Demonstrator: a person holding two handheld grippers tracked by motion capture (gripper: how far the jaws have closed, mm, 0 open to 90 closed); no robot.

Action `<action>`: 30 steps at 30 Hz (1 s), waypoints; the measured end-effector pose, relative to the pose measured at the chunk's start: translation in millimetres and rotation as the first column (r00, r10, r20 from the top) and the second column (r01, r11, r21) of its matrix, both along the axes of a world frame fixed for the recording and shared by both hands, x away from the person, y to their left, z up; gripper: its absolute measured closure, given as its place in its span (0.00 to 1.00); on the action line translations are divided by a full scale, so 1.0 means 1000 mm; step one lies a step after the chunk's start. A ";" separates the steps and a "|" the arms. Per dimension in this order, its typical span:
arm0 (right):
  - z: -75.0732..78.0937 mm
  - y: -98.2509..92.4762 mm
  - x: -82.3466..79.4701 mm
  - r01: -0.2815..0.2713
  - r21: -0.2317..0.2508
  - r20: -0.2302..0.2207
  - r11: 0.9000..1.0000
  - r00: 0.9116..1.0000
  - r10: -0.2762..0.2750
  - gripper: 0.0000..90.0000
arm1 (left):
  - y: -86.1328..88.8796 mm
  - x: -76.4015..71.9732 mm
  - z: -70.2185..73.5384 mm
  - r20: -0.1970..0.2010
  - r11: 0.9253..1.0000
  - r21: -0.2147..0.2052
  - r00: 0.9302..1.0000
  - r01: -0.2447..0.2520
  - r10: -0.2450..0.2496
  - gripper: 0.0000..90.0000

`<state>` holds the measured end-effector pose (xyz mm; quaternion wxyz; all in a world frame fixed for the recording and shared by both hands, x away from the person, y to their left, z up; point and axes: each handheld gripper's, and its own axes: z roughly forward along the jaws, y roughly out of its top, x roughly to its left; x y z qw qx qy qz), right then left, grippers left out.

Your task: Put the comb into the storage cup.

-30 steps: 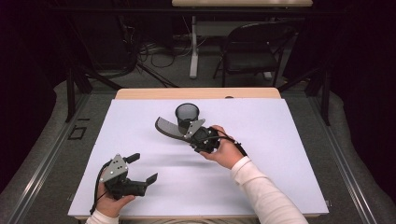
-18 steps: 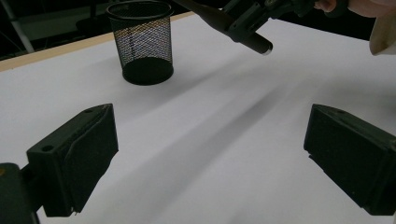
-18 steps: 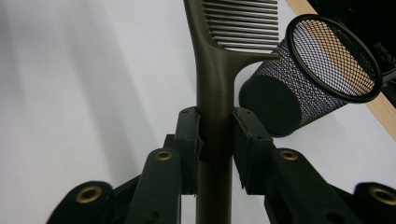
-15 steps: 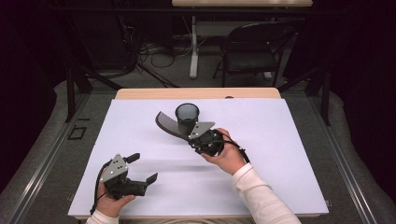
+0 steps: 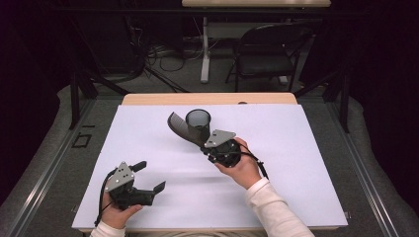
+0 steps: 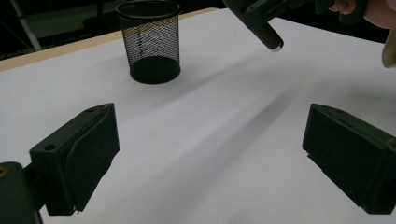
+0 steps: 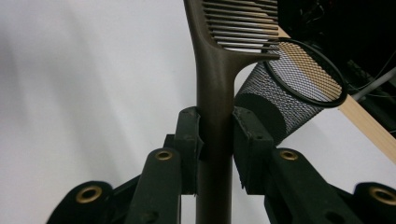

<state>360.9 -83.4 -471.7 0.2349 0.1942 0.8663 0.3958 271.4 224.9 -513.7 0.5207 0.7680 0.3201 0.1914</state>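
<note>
Covering most of the wooden table (image 5: 148, 98), a white sheet (image 5: 306, 168) makes the work surface; a dark room lies beyond, with a black chair (image 5: 264, 54) at one o'clock and cables (image 5: 158, 52) on the floor at eleven. The right gripper (image 5: 207, 143) near the sheet's centre clamps the handle of a dark comb (image 5: 179, 129), whose teeth reach toward ten o'clock beside the mesh cup (image 5: 198, 123). The left gripper (image 5: 148, 177), at seven o'clock, has its jaws wide apart with nothing between them.
</note>
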 end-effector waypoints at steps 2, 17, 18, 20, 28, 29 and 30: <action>0.000 -0.002 -0.001 0.007 0.013 0.013 1.000 1.000 -0.007 0.81 | 0.001 0.001 0.000 -0.002 1.000 -0.003 1.000 -0.005 0.005 0.04; -0.008 -0.008 -0.011 0.042 0.097 0.063 0.994 0.997 -0.048 0.81 | 0.001 0.003 -0.002 -0.007 1.000 0.003 1.000 -0.021 0.021 0.05; -0.008 -0.008 -0.011 0.039 0.097 0.062 0.995 0.997 -0.045 0.81 | 0.002 0.003 -0.002 -0.009 1.000 0.002 1.000 -0.022 0.022 0.05; -0.009 -0.008 -0.012 0.044 0.099 0.066 0.994 0.997 -0.050 0.81 | 0.002 0.003 -0.001 -0.009 1.000 -0.001 1.000 -0.023 0.023 0.05; -0.009 -0.011 -0.016 0.064 0.148 0.076 0.987 0.994 -0.076 0.81 | 0.005 0.002 0.000 0.001 0.999 -0.007 0.999 -0.033 0.033 0.05; -0.010 -0.011 -0.018 0.064 0.149 0.082 0.987 0.994 -0.077 0.81 | 0.006 0.003 0.000 0.001 0.999 -0.014 0.999 -0.036 0.036 0.05; -0.010 -0.011 -0.018 0.064 0.149 0.082 0.987 0.994 -0.077 0.81 | 0.006 0.003 0.000 0.001 0.999 -0.014 0.999 -0.036 0.036 0.06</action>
